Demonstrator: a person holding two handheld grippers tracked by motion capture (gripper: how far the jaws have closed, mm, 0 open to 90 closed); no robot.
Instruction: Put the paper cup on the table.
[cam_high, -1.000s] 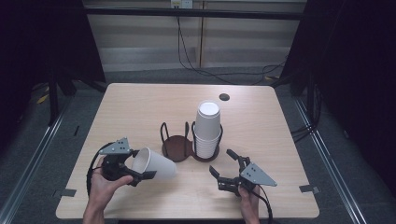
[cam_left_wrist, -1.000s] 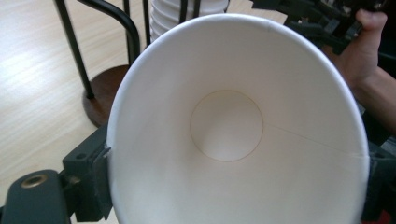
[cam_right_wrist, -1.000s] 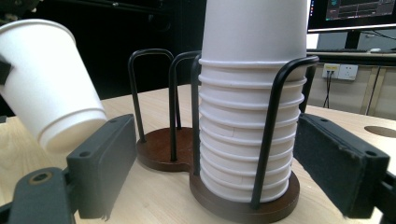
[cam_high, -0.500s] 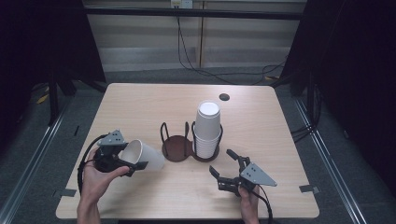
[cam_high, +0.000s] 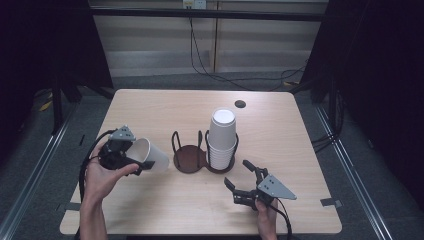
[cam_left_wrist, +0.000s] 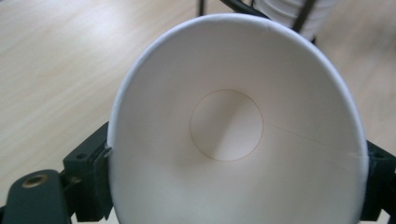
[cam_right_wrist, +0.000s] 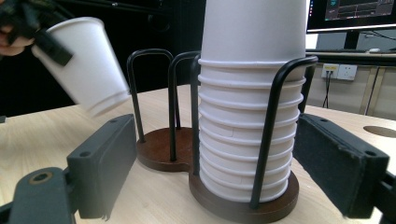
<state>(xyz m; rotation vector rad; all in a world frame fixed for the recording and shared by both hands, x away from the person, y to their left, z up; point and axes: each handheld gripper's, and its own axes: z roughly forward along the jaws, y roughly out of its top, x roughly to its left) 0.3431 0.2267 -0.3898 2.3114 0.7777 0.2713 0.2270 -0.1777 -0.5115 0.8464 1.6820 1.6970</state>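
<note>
1. On the left side of the table (cam_high: 150, 107): left gripper (cam_high: 134, 156) held in a hand (cam_high: 100, 175), jaws closed on a white cup (cam_high: 152, 156), one jaw at each side of the rim.
2. Cup lifted off the table and tipped on its side, open mouth toward the gripper, bottom pointing at the holder (cam_high: 190, 159).
3. In the left gripper view: inside of the cup (cam_left_wrist: 233, 140) seen straight on, round bottom in the middle, black jaws pressing the rim from left and right.
4. At the middle of the table: dark wire holder with two round bases, left base empty, right base filled with a stack (cam_high: 221, 140) of white cups, bottoms up.
5. Near the front edge, right of the middle: right gripper (cam_high: 242, 182) low over the table, jaws wide open, nothing between them, pointing at the stack.
6. In the right gripper view: stack (cam_right_wrist: 247, 107) just ahead between the two open jaws, not touching them; held cup (cam_right_wrist: 84, 65) up at the left, tilted, near the empty side of the holder (cam_right_wrist: 161, 149).
</note>
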